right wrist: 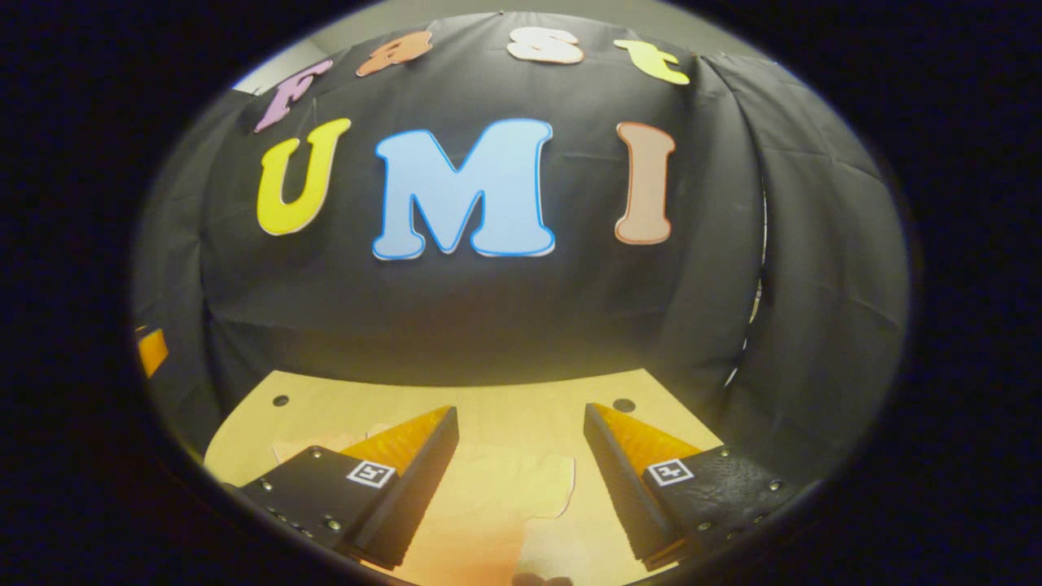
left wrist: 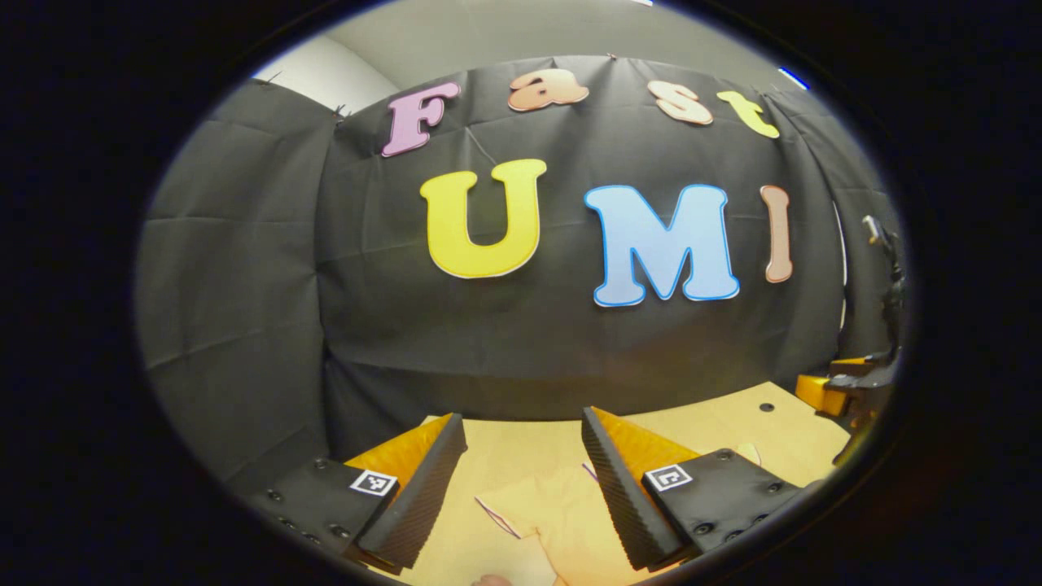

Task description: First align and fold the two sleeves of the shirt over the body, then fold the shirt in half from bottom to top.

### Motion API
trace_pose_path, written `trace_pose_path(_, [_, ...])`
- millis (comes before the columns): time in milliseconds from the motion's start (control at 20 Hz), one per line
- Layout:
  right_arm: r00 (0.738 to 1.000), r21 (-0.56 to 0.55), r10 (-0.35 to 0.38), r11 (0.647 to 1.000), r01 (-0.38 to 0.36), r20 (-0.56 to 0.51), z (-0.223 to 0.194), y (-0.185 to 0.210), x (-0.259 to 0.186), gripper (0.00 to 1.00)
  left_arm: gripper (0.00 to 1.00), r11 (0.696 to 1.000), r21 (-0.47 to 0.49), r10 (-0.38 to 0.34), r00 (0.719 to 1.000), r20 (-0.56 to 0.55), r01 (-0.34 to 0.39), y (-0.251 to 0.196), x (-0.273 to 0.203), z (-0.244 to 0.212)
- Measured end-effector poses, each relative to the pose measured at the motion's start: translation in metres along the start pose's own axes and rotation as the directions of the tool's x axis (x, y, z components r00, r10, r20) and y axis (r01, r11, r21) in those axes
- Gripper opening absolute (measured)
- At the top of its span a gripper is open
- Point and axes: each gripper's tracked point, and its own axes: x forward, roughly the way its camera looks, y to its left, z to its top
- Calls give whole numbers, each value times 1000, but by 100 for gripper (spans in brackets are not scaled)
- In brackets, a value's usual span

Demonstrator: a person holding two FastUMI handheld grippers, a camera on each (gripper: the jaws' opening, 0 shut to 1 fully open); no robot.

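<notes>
Both hand-held grippers hang above the surface point(right wrist: 505, 395) with jaws wide apart, holding nothing. The shirt point(left wrist: 562, 513) lies flat below and just ahead of them: under the left hand-held gripper point(left wrist: 521, 427) a pale cloth edge shows between the fingers, and under the right hand-held gripper point(right wrist: 521, 419) a sleeve-like flap point(right wrist: 521, 484) lies likewise. Neither looks clearly nearer; each must drop straight down to reach its own sleeve

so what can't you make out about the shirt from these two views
- Left gripper view: the shirt is cut off by the lower edge and partly hidden behind the left gripper, so its overall layout is unclear.
- Right gripper view: the shirt is pale against the table, its outline blurred; fold state can't be told.
</notes>
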Motion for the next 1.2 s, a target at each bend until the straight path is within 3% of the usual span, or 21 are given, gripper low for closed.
trace_pose_path(200, [989,19,-6,1000,9,-149,-54,-12,52,97,94,1000,8,25,1000,-9,-25,7,2,-2])
trace_pose_path(650, [895,78,-9,996,49,-447,-169,-39,134,97,94,997,19,76,997,-34,-75,11,3,-8])
trace_pose_path(950, [834,72,-11,996,61,-552,-215,-41,156,97,96,994,23,104,993,-59,-102,8,5,-13])
trace_pose_path(1200, [807,59,-12,997,58,-590,-232,-42,159,97,96,993,23,116,991,-72,-115,8,6,-16])
